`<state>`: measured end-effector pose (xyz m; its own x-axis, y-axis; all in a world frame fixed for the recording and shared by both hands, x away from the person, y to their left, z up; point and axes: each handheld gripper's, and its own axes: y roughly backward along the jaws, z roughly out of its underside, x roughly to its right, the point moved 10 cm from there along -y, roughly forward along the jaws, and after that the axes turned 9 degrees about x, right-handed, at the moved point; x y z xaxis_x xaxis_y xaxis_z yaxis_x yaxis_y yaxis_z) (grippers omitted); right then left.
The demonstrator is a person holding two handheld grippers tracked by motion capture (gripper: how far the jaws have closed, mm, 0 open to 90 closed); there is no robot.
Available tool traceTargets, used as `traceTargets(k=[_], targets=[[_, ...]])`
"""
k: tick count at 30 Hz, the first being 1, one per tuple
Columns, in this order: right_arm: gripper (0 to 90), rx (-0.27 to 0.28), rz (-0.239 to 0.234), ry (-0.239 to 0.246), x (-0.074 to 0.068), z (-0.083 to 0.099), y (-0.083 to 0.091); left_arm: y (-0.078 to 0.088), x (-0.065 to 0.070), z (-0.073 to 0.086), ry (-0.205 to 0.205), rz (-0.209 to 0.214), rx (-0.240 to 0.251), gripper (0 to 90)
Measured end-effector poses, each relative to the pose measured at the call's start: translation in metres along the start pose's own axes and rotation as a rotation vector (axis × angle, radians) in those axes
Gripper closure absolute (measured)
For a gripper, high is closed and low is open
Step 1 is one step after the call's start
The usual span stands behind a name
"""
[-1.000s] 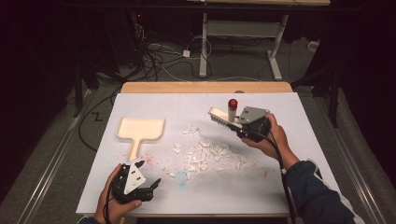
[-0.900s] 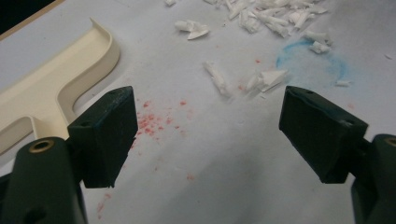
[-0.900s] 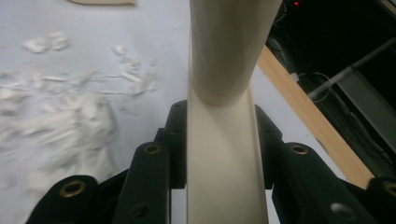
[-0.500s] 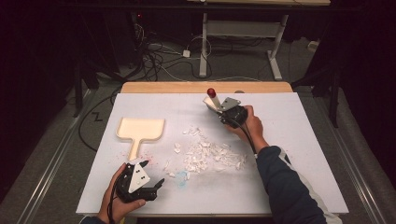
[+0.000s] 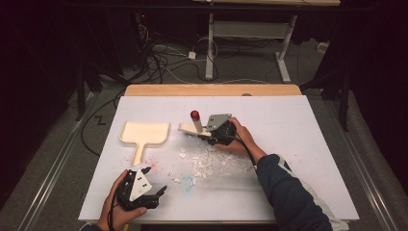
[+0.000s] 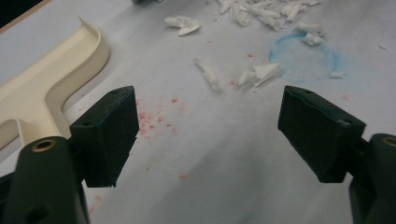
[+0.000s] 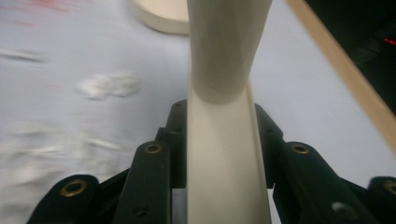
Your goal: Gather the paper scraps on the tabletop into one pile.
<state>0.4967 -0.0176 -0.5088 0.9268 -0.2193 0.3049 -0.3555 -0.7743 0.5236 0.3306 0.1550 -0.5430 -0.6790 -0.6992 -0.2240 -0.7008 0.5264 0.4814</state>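
Note:
My right gripper (image 5: 206,134) is shut on a cream brush (image 5: 188,128) whose upright stem ends in a red knob (image 5: 195,115). It holds the brush low over the far edge of a pile of white scraps (image 5: 211,161). In the right gripper view the cream handle (image 7: 224,154) is clamped between the two black jaws. A cream dustpan (image 5: 144,133) lies flat to the left of the pile. My left gripper (image 5: 155,180) rests near the table's front left, open and holding nothing. Ahead of its jaws are the dustpan's handle (image 6: 32,102) and a few scraps (image 6: 257,74).
A white sheet (image 5: 298,130) covers the table, with a wooden strip (image 5: 211,90) at the far edge. Red specks (image 6: 154,116) and a blue ring stain (image 6: 301,51) mark the sheet. Cables (image 5: 163,62) and a table frame (image 5: 250,33) stand on the floor beyond.
The right hand has carried the brush left and down, from the far right of the pile to its far edge near the dustpan. The left hand has stayed put.

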Motion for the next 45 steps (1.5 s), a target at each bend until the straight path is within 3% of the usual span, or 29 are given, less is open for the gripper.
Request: traceTargets(k=[1,2,4,5,9,12,13,14,16,17,20,22,25,30,34,37,43,45], targets=[[67.9,0.01,-0.014,0.009,-0.007,-0.002,0.002,0.001,0.0,0.0,0.002,0.002,0.0,19.1],[67.8,0.008,-0.075,0.042,-0.021,-0.002,0.007,0.001,0.0,0.0,0.007,0.004,0.004,19.2],[67.9,0.007,-0.089,0.051,-0.026,-0.002,0.01,0.001,0.001,-0.001,0.002,0.009,0.001,19.2],[67.8,0.02,-0.129,0.066,-0.036,-0.002,0.018,0.0,0.003,-0.001,-0.006,0.013,-0.004,19.2],[67.9,0.03,-0.163,0.08,-0.046,-0.002,0.033,0.0,0.008,-0.002,-0.022,0.023,-0.006,19.0],[68.0,0.036,-0.13,0.096,-0.051,-0.002,0.045,-0.001,0.008,-0.004,-0.025,0.024,-0.003,19.0],[67.9,0.041,-0.08,0.108,-0.048,-0.004,0.053,-0.001,0.008,-0.004,-0.024,0.023,-0.003,19.0],[67.9,0.041,-0.08,0.108,-0.048,-0.004,0.053,-0.001,0.008,-0.003,-0.021,0.024,-0.004,19.0],[67.9,0.063,-0.039,0.083,-0.043,-0.007,0.064,-0.001,0.008,-0.003,-0.024,0.025,-0.007,19.0],[67.9,0.099,0.0,0.061,-0.038,-0.012,0.077,-0.002,0.008,-0.003,-0.026,0.026,-0.008,19.0],[67.9,0.124,0.04,0.031,-0.031,-0.016,0.092,-0.002,0.009,-0.003,-0.031,0.028,-0.014,19.0],[67.9,0.127,0.111,0.002,-0.024,-0.016,0.108,-0.003,0.01,-0.003,-0.033,0.031,-0.014,19.0],[67.9,0.122,0.171,-0.063,-0.019,-0.012,0.133,-0.003,0.012,-0.002,-0.047,0.035,-0.021,19.0],[67.9,0.057,0.288,-0.188,-0.012,0.011,0.171,-0.003,0.012,-0.003,-0.051,0.031,-0.021,18.9],[67.9,-0.042,0.389,-0.276,-0.012,0.042,0.189,-0.003,0.012,-0.004,-0.056,0.032,-0.019,18.8],[67.9,-0.085,0.422,-0.324,-0.015,0.061,0.195,-0.003,0.013,-0.004,-0.066,0.034,-0.024,18.9],[67.9,-0.175,0.433,-0.436,-0.017,0.096,0.197,-0.005,0.013,-0.003,-0.07,0.042,-0.03,18.9],[67.9,-0.175,0.45,-0.474,-0.013,0.102,0.199,-0.005,0.013,-0.003,-0.07,0.044,-0.033,18.9]])
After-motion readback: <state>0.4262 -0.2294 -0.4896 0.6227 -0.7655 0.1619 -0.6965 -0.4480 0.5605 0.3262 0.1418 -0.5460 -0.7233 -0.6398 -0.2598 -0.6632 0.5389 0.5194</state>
